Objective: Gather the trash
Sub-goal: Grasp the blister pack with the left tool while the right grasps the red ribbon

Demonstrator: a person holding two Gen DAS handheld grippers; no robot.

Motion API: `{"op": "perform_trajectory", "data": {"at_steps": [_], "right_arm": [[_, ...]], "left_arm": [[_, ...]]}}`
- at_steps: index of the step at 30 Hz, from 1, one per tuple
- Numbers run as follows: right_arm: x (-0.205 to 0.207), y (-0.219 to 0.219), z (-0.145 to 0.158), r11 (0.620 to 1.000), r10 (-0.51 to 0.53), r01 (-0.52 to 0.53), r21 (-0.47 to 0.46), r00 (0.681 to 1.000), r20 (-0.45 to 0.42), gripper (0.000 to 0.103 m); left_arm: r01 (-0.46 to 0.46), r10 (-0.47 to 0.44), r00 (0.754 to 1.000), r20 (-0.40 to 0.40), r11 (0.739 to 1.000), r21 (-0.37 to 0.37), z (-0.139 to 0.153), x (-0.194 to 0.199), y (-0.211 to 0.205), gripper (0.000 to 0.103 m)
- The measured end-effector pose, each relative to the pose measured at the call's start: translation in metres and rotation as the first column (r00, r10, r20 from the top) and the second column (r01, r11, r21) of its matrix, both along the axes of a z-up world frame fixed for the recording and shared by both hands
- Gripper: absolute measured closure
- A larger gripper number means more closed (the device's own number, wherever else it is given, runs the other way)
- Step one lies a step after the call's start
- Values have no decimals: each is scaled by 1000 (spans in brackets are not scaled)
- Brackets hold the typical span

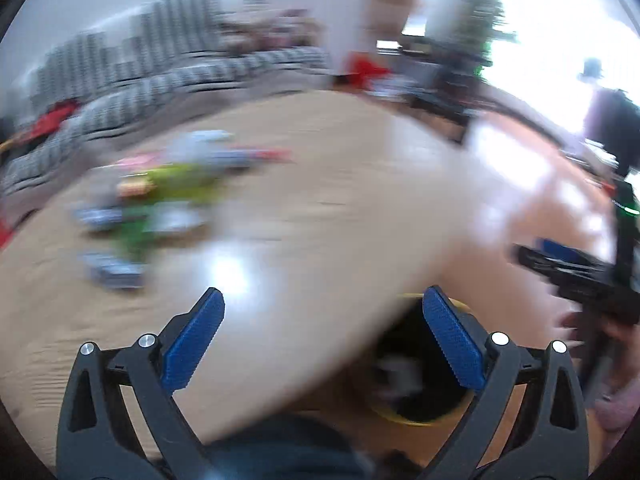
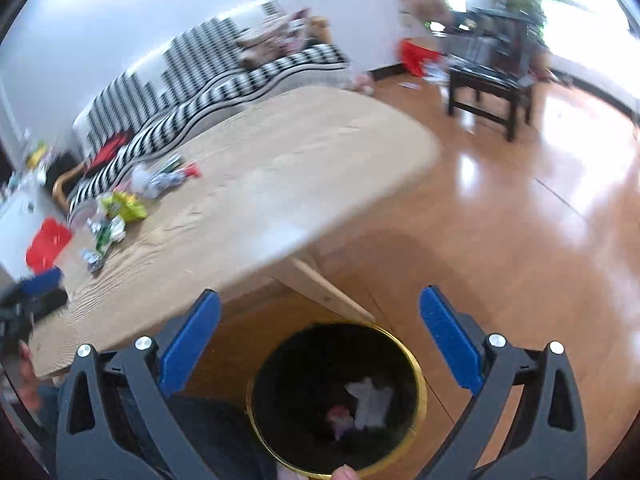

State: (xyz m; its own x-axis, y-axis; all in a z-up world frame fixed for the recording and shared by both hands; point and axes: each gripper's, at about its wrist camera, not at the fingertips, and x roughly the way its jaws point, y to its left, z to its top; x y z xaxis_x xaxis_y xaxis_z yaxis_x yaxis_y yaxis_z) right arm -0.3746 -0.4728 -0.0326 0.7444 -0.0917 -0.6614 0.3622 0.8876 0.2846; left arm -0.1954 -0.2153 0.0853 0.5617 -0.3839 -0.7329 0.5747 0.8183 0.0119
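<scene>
A black bin with a gold rim (image 2: 416, 364) stands on the floor beside the wooden table (image 2: 280, 168). White and pink scraps (image 2: 368, 400) lie inside it. My right gripper (image 2: 320, 312) is open and empty, above the bin. Several wrappers (image 2: 120, 208) lie in a pile on the table's far left. In the blurred left wrist view my left gripper (image 1: 323, 308) is open and empty over the table edge, with the bin (image 1: 424, 420) below it and the wrappers (image 1: 160, 192) ahead on the left. The right gripper's body (image 1: 576, 276) shows at the right.
A black-and-white striped sofa (image 2: 208, 80) runs behind the table. A dark wooden stool (image 2: 488, 84) and a red box (image 2: 416, 56) stand on the shiny wood floor (image 2: 520, 220). A red item (image 2: 48, 244) lies at the far left.
</scene>
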Motion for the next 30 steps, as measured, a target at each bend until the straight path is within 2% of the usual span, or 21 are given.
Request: {"op": "perform_trajectory", "data": {"at_steps": [1, 3, 4, 5, 7, 9, 11, 12, 14, 17, 21, 25, 26, 28, 30], "right_arm": [[17, 4, -1, 1000, 12, -12, -16, 1000, -2, 7], [70, 25, 2, 997, 61, -62, -55, 998, -12, 7], [97, 36, 3, 993, 90, -92, -77, 995, -37, 7], [122, 47, 2, 987, 117, -123, -100, 991, -65, 7], [173, 68, -6, 967, 189, -209, -149, 973, -135, 7], [218, 84, -17, 942, 254, -289, -171, 946, -202, 7], [246, 93, -23, 920, 296, -344, -187, 923, -245, 7], [260, 99, -25, 907, 307, -364, -209, 915, -263, 7], [282, 106, -30, 887, 322, -396, -236, 899, -295, 7], [304, 102, -32, 888, 378, -431, -164, 884, -275, 7], [323, 93, -32, 874, 409, -458, -164, 874, -261, 5], [339, 77, -34, 877, 403, -451, -168, 879, -253, 5], [343, 74, -34, 874, 409, -456, -170, 877, -252, 5], [345, 67, -33, 872, 413, -459, -171, 876, -247, 5], [345, 61, -32, 873, 412, -457, -173, 878, -242, 5]], "left_arm": [[-57, 57, 998, 19, 998, 24, 2, 15, 17, 7], [-209, 206, 978, 34, 975, 81, -3, 51, 53, 7], [-287, 288, 958, 7, 953, 97, -9, 73, 75, 7], [-326, 329, 944, -20, 940, 97, -12, 84, 94, 7], [-441, 448, 889, -96, 893, 92, -23, 112, 131, 7], [-516, 522, 838, -157, 853, 82, -33, 128, 151, 7], [-536, 541, 817, -201, 840, 86, -39, 138, 155, 7], [-538, 545, 815, -198, 838, 94, -41, 138, 153, 7], [-560, 576, 803, -154, 817, 135, -44, 149, 147, 7], [-587, 605, 783, -145, 795, 153, -48, 162, 143, 7], [-594, 610, 772, -179, 792, 139, -52, 176, 146, 7], [-594, 604, 772, -197, 796, 112, -65, 190, 144, 6], [-592, 606, 768, -205, 795, 132, -70, 193, 143, 6], [-578, 598, 772, -215, 802, 153, -77, 189, 138, 6], [-569, 591, 784, -192, 807, 159, -76, 188, 135, 6]]}}
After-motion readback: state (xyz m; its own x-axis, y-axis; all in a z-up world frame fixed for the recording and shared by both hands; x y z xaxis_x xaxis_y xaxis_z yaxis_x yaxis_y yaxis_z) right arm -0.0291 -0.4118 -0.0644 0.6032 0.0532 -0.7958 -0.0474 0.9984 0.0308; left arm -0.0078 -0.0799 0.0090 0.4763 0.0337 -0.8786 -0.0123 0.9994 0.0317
